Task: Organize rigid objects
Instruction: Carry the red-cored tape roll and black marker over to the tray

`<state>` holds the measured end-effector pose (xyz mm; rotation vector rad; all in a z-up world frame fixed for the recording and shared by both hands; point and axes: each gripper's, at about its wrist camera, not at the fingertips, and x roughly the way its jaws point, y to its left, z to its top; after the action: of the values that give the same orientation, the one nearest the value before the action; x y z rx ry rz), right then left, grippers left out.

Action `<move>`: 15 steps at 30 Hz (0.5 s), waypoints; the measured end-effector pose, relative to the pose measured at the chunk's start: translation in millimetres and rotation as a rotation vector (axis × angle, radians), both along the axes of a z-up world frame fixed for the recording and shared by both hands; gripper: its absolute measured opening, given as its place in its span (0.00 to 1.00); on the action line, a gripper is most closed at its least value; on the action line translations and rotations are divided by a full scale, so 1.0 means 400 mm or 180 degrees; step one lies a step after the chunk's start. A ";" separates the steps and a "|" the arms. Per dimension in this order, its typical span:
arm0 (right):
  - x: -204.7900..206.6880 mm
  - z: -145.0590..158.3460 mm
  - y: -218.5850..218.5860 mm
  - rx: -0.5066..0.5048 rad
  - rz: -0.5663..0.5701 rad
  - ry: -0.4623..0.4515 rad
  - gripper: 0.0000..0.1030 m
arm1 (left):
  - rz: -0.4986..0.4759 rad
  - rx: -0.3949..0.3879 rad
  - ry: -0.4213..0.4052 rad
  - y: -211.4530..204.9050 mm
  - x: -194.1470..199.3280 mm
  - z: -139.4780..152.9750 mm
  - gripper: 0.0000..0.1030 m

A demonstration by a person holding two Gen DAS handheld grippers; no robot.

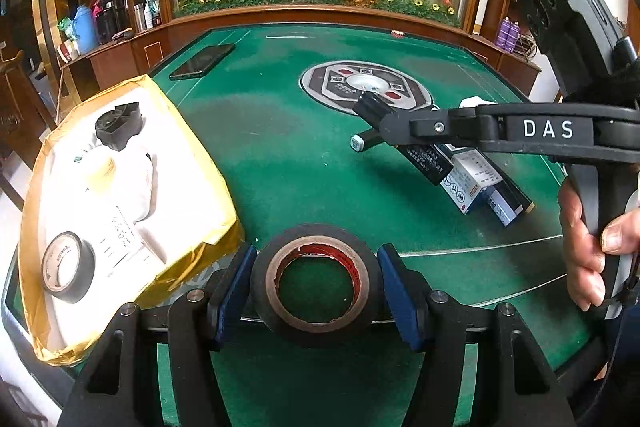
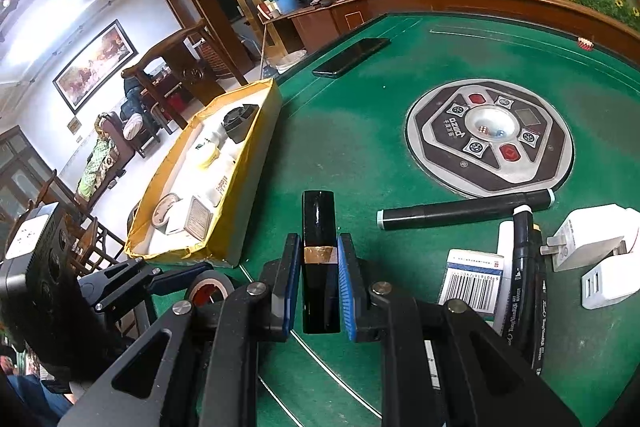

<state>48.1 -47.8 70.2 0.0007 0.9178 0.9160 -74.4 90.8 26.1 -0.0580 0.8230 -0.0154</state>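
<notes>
We found the left claw (image 1: 316,279) closed on a tape roll (image 1: 316,277), blue pads against its outer rim on both sides, hole facing up. We judged a rim grip suits a rigid ring: it cannot crush or twist.

The right claw (image 2: 319,283) was clamped on a black tube (image 2: 319,259) near its gold band, long axis running along the fingers; we judged it lifted off the surface (image 2: 348,147), though the pictures did not settle this.

Just left of the tape sat the yellow box (image 1: 200,187), already holding another tape roll (image 1: 66,267), a black part (image 1: 120,125) and white items. We took it as the destination for both held things.

On the right lay the unsorted pile: markers (image 2: 464,213), a barcoded carton (image 2: 472,281), white chargers (image 2: 596,251). Farther off: the centre panel (image 2: 490,139), then a phone (image 2: 352,57) near the far edge.
</notes>
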 end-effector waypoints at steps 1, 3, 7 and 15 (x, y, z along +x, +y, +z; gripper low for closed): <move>0.000 0.000 0.000 0.0002 0.0003 0.0001 0.17 | 0.0003 0.0002 -0.0005 0.002 -0.001 0.002 0.64; 0.000 0.000 0.000 0.0001 0.0004 -0.0002 0.17 | 0.0018 -0.0003 -0.0019 0.006 -0.002 0.005 0.64; 0.001 -0.001 0.000 0.0005 0.0009 0.0002 0.17 | 0.0033 -0.0013 -0.0055 0.010 -0.008 0.014 0.64; -0.002 0.005 0.004 0.0047 0.0006 0.0046 0.17 | 0.0123 -0.0201 -0.0232 0.059 -0.031 0.063 0.64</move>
<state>47.4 -46.4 72.2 0.0191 0.9247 0.9256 -86.7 114.5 51.5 -0.1322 0.7483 -0.0070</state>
